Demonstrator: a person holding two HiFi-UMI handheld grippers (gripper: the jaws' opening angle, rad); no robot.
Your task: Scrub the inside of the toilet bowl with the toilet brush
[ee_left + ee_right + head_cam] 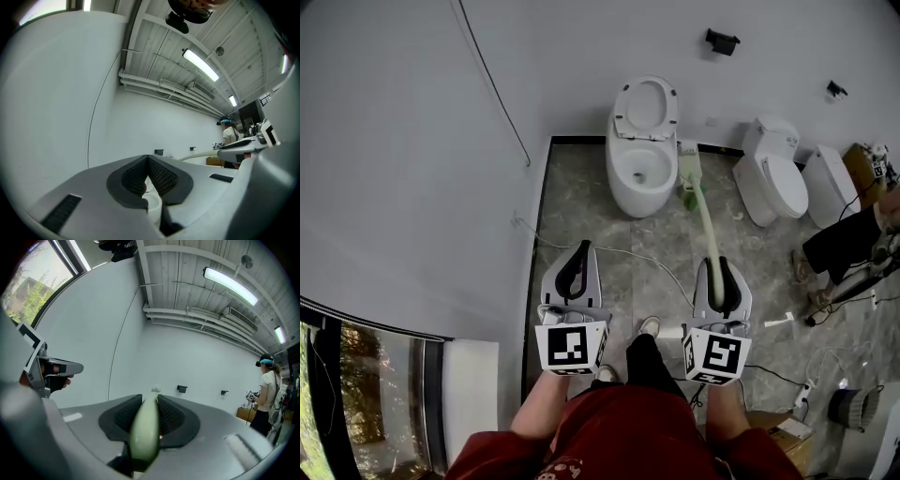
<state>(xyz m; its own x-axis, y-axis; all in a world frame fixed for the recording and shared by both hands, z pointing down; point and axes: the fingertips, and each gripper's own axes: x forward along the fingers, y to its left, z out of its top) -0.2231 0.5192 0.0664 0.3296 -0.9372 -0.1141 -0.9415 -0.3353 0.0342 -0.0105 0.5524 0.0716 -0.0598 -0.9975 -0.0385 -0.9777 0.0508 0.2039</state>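
No legible txt, nos. or brands, shirt print [570, 467] too blurred to read

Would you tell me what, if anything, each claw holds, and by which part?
The right claw grips the toilet brush by the top end of its green handle; the left claw is shut, empty.

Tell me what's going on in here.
A person stands facing an open toilet with a gripper in each hand. The right gripper is shut on the pale green handle of a toilet brush, whose far end reaches down beside that toilet, not into it. The left gripper is shut and holds nothing. Scrubbing has not yet begun.
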